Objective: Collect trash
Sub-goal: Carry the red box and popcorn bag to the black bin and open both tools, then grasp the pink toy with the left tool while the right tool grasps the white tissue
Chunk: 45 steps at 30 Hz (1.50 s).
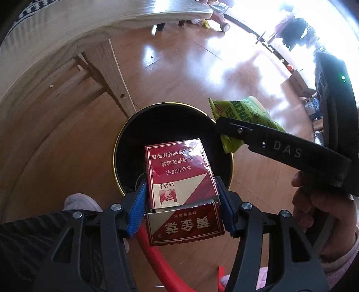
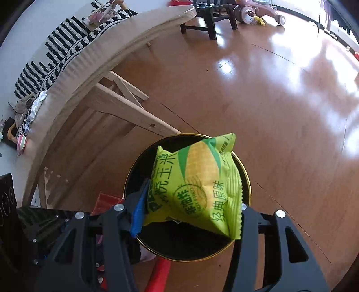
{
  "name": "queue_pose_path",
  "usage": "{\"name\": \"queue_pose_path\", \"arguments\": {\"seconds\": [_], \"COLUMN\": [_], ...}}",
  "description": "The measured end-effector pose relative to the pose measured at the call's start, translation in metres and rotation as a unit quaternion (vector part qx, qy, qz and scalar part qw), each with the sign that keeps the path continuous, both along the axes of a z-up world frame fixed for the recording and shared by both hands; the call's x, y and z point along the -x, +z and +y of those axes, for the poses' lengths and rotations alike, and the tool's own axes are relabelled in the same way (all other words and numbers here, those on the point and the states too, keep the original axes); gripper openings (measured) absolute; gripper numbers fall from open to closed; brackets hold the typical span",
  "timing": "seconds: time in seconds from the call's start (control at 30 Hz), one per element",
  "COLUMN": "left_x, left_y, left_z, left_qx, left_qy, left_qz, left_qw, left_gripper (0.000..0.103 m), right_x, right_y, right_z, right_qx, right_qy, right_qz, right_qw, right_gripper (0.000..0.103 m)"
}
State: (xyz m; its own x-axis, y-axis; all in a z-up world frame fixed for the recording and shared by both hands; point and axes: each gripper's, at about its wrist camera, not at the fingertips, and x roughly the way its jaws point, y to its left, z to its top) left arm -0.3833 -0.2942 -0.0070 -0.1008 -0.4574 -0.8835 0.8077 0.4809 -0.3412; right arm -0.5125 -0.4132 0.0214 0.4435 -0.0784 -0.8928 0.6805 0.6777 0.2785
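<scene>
**Both grippers hold trash over the black bin**

While the left gripper [image 1: 181, 202] pinches a red cigarette pack [image 1: 179, 173] between its blue-padded fingers [image 1: 138, 206], the pack hangs directly above the open mouth of a round black bin [image 1: 134, 134] with a thin gold rim. The pack's flip lid hangs open toward the camera. The right gripper [image 2: 190, 202] has its jaws pressed against a green-and-yellow corn snack bag [image 2: 195, 179], which is likewise held over the same bin [image 2: 244, 179]. In the left wrist view the right gripper [image 1: 233, 134] reaches in from the right, with the snack bag [image 1: 242, 116] sitting above the bin's far right rim, near the cigarette pack but apart from it.

A light wooden table [image 1: 67, 45] curves along the left, and one of its slanted legs [image 1: 114, 78] comes down just beside the bin's left rim. A black-and-white striped cloth [image 2: 56, 51] lies on the table [image 2: 112, 58] top with small items on it. A red handle-like object [image 1: 154, 253] lies on the floor below the bin, between the gripper's arms. Farther back stand a dark stool [image 2: 211, 20] and a pink ride-on toy [image 2: 258, 11].

To the right and beyond the bin the glossy wooden floor [image 2: 291, 101] is open, bright with glare.
</scene>
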Motion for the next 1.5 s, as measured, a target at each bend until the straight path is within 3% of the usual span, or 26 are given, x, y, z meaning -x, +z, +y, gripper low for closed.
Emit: {"name": "queue_pose_path", "arguments": {"seconds": [0.37,0.4,0.43,0.47,0.5,0.63,0.7,0.8,0.93,1.07,1.17,1.33,1.43,1.5], "left_x": [-0.005,-0.006,-0.006,-0.007,-0.007,-0.005,-0.006,-0.013,-0.039,-0.086,-0.124,-0.167,-0.178,-0.181], "left_y": [0.005,0.003,0.0,-0.002,-0.005,-0.001,0.01,0.05,0.104,0.129,0.135,0.137,0.14,0.139], "left_z": [-0.002,-0.003,-0.003,-0.004,-0.004,0.0,0.004,0.02,0.055,0.107,0.159,0.243,0.284,0.298], "left_qx": [0.0,-0.003,-0.01,-0.016,-0.018,-0.004,0.003,0.045,0.082,0.098,0.092,0.101,0.098,0.098], "left_qy": [0.011,0.011,0.013,0.016,0.022,0.022,0.025,0.043,0.092,0.162,0.243,0.363,0.412,0.424], "left_qz": [0.004,0.002,0.001,0.005,0.008,0.021,0.005,-0.049,-0.122,-0.125,-0.119,-0.084,-0.092,-0.094], "left_qw": [0.9999,0.9999,0.9999,0.9997,0.9996,0.9995,0.9997,0.9969,0.9849,0.9738,0.9581,0.9225,0.9011,0.8954], "left_gripper": [0.057,0.059,0.064,0.087,0.097,0.097,0.097,0.097,0.097,0.097,0.097,0.097,0.097,0.097], "right_x": [-0.008,-0.008,-0.009,-0.009,-0.007,0.001,0.006,0.01,0.0,-0.023,-0.056,-0.12,-0.155,-0.18], "right_y": [0.002,0.002,0.003,0.005,0.009,0.029,0.041,0.055,0.062,0.068,0.078,0.1,0.113,0.123], "right_z": [-0.01,-0.011,-0.013,-0.014,-0.017,-0.025,-0.029,-0.028,-0.019,-0.004,0.019,0.055,0.078,0.099], "right_qx": [-0.013,-0.014,-0.016,-0.015,-0.009,0.032,0.054,0.092,0.105,0.099,0.106,0.129,0.13,0.12], "right_qy": [-0.005,-0.008,-0.011,-0.018,-0.026,-0.053,-0.067,-0.073,-0.058,-0.032,0.012,0.065,0.091,0.121], "right_qz": [0.001,0.0,0.001,0.007,-0.001,-0.012,-0.02,-0.034,-0.049,-0.064,-0.073,-0.091,-0.115,-0.128], "right_qw": [1.0,1.0,1.0,1.0,1.0,0.998,0.996,0.993,0.992,0.992,0.992,0.985,0.981,0.977], "right_gripper": [0.052,0.054,0.067,0.077,0.094,0.096,0.096,0.096,0.096,0.096,0.096,0.096,0.096,0.096]}}
